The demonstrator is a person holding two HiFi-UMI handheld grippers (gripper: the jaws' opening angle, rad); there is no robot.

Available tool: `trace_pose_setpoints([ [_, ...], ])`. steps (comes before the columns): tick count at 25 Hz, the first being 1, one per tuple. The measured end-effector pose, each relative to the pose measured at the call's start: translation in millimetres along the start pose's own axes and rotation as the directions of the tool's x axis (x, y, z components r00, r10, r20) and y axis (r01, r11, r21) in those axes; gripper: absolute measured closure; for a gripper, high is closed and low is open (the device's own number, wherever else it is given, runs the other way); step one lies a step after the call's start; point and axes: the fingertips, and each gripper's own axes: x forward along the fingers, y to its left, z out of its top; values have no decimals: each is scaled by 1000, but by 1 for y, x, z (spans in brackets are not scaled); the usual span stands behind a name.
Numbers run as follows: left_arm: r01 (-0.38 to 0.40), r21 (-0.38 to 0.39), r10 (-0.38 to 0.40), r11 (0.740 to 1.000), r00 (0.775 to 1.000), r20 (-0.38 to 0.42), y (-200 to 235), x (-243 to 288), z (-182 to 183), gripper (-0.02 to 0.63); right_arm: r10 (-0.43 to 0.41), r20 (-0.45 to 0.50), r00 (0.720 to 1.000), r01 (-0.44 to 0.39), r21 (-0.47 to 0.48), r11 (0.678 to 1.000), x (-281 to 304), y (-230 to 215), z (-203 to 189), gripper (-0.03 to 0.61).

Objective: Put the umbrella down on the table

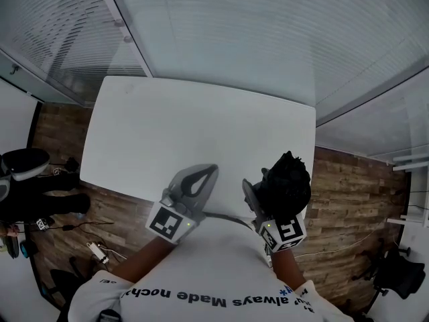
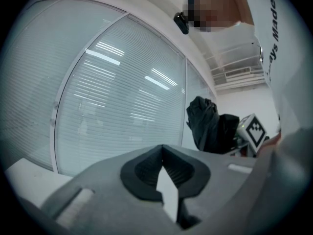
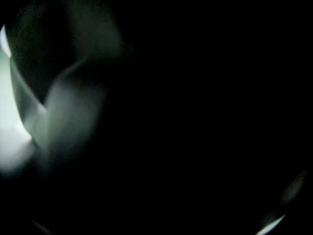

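Beyond the surface's far edge: slatted glass partition (image 1: 268,32), spanning the room.
Wooden floor (image 1: 348,200): plank pattern, visible on both sides of the surface.
Surface (image 1: 201,133): white, rectangular, with rounded corners.
Umbrella (image 1: 288,180): black, folded into a crumpled bundle, over the surface's near right corner; whether it touches the surface cannot be told.
Right gripper (image 1: 271,190): fingers (image 1: 250,194) clamped around the umbrella, whose dark fabric blacks out this gripper's own view.
Left gripper (image 1: 213,168): over the surface's near edge, fingers (image 1: 201,180) closed tip to tip, holding nothing.
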Motion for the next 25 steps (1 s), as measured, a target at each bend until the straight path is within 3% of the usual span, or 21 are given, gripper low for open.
trace_pose_setpoints([
  [5, -9, 2, 9, 1000, 1000, -3, 2, 2, -3, 611, 2, -209, 978, 14, 75, 997, 27, -24, -60, 348],
  [13, -11, 6, 11, 1000, 1000, -4, 0, 2, 1, 611, 59, -484, 873, -15, 95, 995, 62, -45, -156, 353],
  [16, -8, 8, 8, 1000, 1000, -6, 0, 2, 0, 611, 76, -577, 813, -32, 87, 996, 73, -52, -192, 353],
  [20, -2, 5, 2, 1000, 1000, -10, -4, 2, -2, 611, 82, -696, 713, -52, 64, 997, 82, -60, -238, 354],
  [25, 5, -3, -5, 1000, 1000, -23, -5, 1, -5, 611, 91, -770, 632, -71, 60, 996, 97, -64, -264, 354],
])
